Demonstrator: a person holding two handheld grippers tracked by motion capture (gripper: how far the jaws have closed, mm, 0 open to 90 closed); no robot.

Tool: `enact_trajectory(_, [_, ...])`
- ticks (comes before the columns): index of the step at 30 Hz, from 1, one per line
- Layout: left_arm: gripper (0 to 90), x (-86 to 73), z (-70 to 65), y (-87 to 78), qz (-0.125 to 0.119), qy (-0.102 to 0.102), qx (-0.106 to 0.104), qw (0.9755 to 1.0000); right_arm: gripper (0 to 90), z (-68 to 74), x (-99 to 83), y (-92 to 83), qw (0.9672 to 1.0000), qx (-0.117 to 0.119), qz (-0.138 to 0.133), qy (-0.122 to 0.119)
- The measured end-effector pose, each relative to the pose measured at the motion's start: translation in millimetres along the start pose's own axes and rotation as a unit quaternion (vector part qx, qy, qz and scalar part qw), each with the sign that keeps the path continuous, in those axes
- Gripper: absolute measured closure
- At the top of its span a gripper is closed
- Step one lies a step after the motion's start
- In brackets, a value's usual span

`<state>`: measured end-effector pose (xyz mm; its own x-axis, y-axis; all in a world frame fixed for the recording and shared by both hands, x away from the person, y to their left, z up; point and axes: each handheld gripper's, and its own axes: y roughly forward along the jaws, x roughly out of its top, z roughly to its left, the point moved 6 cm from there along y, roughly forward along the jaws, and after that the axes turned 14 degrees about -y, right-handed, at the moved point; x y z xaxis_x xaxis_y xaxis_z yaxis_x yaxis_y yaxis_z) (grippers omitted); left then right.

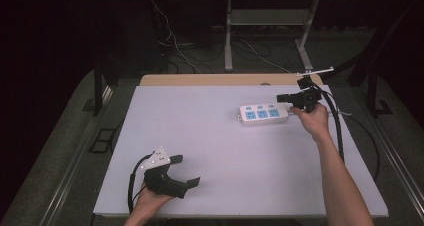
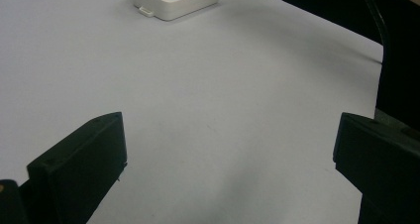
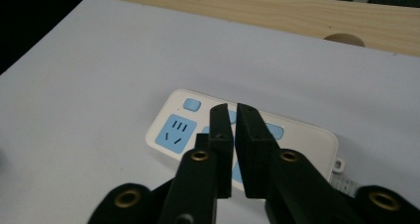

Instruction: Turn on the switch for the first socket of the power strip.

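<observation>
- A lab-like recording room is showing here — dark all around, with a white board [image 1: 220, 151] lying over a wooden table [image 1: 225, 79].
- Loose cables [image 1: 172, 41] are trailing across grey carpet behind it.
- A metal-legged bench [image 1: 270, 21] is standing farther back.
- Stand feet [image 1: 102, 138] are flanking the table.

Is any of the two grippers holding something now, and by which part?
Nothing is held. The left gripper is open over bare table; the right gripper is almost closed above the power strip, nothing between its jaws.
</observation>
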<state>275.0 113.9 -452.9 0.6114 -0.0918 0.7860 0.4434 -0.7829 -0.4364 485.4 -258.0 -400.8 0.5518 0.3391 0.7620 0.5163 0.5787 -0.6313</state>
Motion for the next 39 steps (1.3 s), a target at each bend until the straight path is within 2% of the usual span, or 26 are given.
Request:
enact_trajectory(4, [0.0, 0.2, -0.5, 0.1, -0.002, -0.001, -0.001, 1.0, 73.5, 4.5, -0.5, -11.0, 0.9999, -0.012, 0.0, -0.001])
enact_trajectory(14, [0.0, 0.3, -0.3, 0.4, -0.002, -0.002, 0.0, 1.0, 46.6, 19.6, -18.6, -29.7, 0.9998, -0.018, -0.008, 0.003])
enact_trajectory(20, [0.0, 0.3, 0.1, 0.9, 0.0, 0.0, 0.002, 1.0, 31.2, 29.3, -30.7, -39.6, 0.9997, -0.009, -0.019, 0.013])
enact_trajectory(22, [0.0, 0.4, 0.2, 0.8, -0.001, -0.001, 0.002, 1.0, 16.8, 34.8, -34.3, -42.5, 0.9998, 0.002, -0.019, 0.008])
enact_trajectory(23, [0.0, 0.4, 0.3, 0.8, -0.001, 0.0, 0.002, 1.0, 12.7, 37.5, -36.2, -43.8, 0.9998, 0.006, -0.017, 0.005])
enact_trajectory(26, [0.0, 0.5, 0.6, 0.6, -0.001, -0.001, 0.003, 1.0, 8.9, 46.9, -42.3, -47.3, 0.9999, 0.013, -0.011, 0.0])
enact_trajectory(27, [0.0, 0.5, 0.7, 0.5, -0.002, -0.001, 0.003, 1.0, 0.7, 50.0, -44.7, -48.1, 0.9998, 0.016, -0.009, -0.001])
enact_trajectory(33, [0.0, 0.6, 1.3, -0.5, -0.004, -0.003, 0.006, 1.0, 0.2, 67.9, -54.8, -56.9, 0.9985, 0.045, -0.029, -0.011])
enact_trajectory(39, [0.0, 0.9, 2.0, -1.1, -0.006, -0.004, 0.006, 1.0, 0.2, 83.0, -61.9, -61.6, 0.9971, 0.065, -0.03, -0.026])
